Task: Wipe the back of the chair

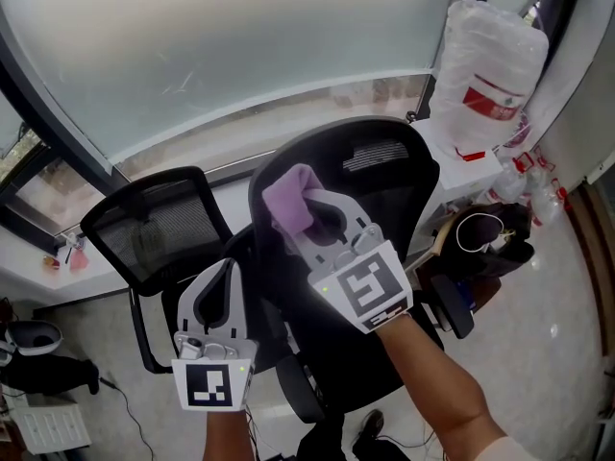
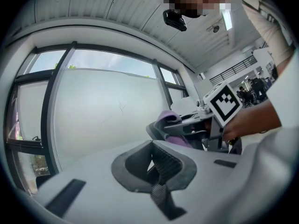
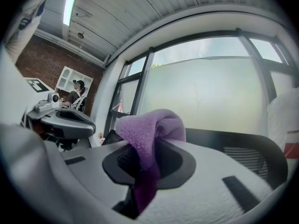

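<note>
your left gripper (image 1: 229, 269) hangs nearest, low and left, its jaws pressed together with nothing between them. just beyond stands the black mesh office chair (image 1: 384, 176). your right gripper (image 1: 322, 209) pinches a purple cloth (image 1: 288, 192) at the upper left rim of the chair's back; you can't tell if they touch.

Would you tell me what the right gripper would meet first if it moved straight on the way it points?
Probably the top rim of the black mesh chair back, just beyond the purple fleece cloth clamped in the right gripper; depth is unclear.
</note>
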The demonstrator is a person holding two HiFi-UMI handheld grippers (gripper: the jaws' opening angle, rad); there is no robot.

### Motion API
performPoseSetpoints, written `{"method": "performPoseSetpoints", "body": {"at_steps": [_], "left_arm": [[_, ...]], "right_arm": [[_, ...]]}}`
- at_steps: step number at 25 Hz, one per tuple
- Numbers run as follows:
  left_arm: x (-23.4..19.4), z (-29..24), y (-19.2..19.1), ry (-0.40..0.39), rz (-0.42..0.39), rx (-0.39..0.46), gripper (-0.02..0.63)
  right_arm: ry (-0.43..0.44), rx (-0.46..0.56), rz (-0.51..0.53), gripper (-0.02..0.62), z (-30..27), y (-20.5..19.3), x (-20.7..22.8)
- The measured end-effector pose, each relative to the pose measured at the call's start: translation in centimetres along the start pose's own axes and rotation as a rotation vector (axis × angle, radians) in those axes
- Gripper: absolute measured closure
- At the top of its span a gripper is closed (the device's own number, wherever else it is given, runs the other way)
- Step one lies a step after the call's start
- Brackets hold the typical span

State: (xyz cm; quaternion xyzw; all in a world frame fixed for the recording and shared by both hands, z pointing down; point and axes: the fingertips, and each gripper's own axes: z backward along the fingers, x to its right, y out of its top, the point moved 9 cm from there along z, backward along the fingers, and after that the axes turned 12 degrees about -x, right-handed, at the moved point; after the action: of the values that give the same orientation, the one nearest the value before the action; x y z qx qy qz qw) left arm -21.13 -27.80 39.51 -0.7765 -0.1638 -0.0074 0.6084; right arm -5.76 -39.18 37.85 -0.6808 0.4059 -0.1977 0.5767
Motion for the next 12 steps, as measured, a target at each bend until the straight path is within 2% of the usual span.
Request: {"method": "performPoseSetpoints", "body": {"at_steps": [4, 7, 10, 12], "left_arm": [[0.4, -0.2, 0.0, -0.010, -0.004, 0.000, 0.600], [0.5, -0.3, -0.1, -0.015, -0.001, 0.003, 0.600], [0.7, -0.4, 0.0, -0.022, 0.004, 0.009, 0.600], [0.8, -0.5, 0.0, -0.026, 0.004, 0.006, 0.600]], "right_arm": [[-0.121, -0.050, -0.046, 0.541, 0.9, -2.6, 5.0], [-0.286, -0.087, -0.095, 0.541, 3.7, -4.6, 9.9], [-0.460, -0.072, -0.174, 0.541, 7.7, -5.8, 13.5], [-0.504, -0.053, -0.195, 0.541, 9.1, -6.1, 14.4]]}}
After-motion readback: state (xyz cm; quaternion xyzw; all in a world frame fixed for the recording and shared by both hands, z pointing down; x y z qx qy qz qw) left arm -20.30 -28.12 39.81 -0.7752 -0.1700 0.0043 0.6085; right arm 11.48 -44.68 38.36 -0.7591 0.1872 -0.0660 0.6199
